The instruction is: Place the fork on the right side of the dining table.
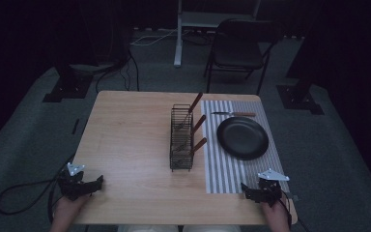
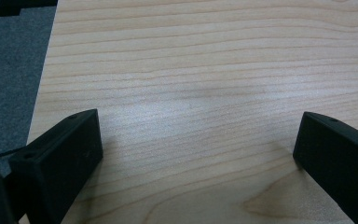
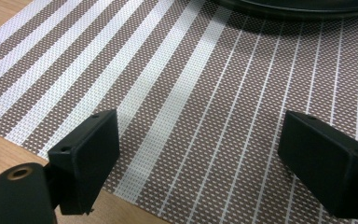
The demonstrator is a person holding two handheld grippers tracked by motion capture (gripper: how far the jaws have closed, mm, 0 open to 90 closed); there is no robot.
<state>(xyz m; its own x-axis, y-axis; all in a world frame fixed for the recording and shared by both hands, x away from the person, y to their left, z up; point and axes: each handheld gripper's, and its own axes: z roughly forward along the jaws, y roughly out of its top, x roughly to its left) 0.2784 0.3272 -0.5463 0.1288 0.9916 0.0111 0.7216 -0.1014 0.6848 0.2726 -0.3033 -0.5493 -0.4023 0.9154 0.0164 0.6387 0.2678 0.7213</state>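
Each hand-held gripper, left (image 1: 98, 182) and right (image 1: 244, 188), rests released and empty at the bench's (image 1: 125, 140) near edge. 1 knife (image 1: 233, 114) lies beyond the plate (image 1: 242, 137); 3 utensils remain in the caddy (image 1: 181, 137), so place-setting looks barely started.

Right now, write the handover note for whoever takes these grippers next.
Left gripper: open, empty, over bare table at the near left corner.
Right gripper: open, empty, at the near edge of the striped mat.
Black plate lies on the mat, a knife beyond it.
Wire rack holds three wooden-handled utensils.
Nothing is gripped yet; any cutlery moves remain.
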